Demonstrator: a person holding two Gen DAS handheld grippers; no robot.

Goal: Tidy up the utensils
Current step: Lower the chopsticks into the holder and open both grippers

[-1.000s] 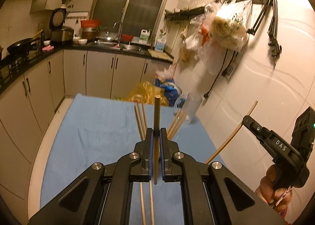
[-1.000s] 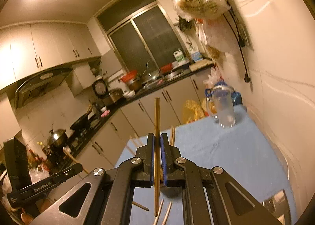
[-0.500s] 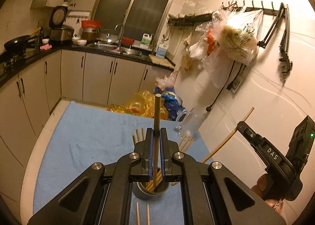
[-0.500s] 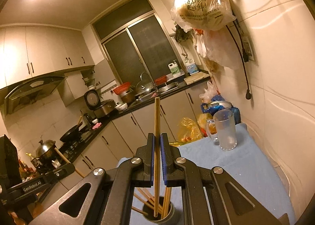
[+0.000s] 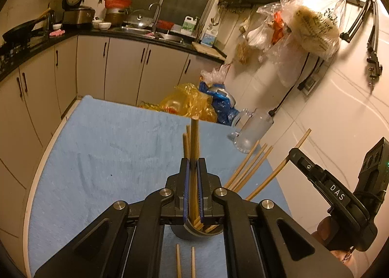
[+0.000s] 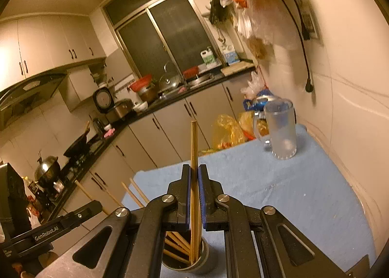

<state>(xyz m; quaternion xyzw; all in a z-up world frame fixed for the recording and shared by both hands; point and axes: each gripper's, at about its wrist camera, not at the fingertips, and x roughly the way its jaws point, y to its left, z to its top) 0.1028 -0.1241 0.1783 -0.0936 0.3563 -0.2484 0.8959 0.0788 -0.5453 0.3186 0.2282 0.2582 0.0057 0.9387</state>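
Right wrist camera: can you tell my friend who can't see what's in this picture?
The black right gripper is shut on a thin wooden chopstick, its lower end in a round grey metal holder of other chopsticks. A frosted glass mug stands on the blue cloth-covered table.

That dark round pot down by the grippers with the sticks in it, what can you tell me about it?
The holder is a small, dark grey cylinder, metal by its look, standing upright on the blue cloth. Its open mouth holds a bundle of wooden chopsticks that lean against the rim and fan outward. Both grippers block most of its body, so only the rim and part of the wall show. Two loose chopsticks lie on the cloth beside it.
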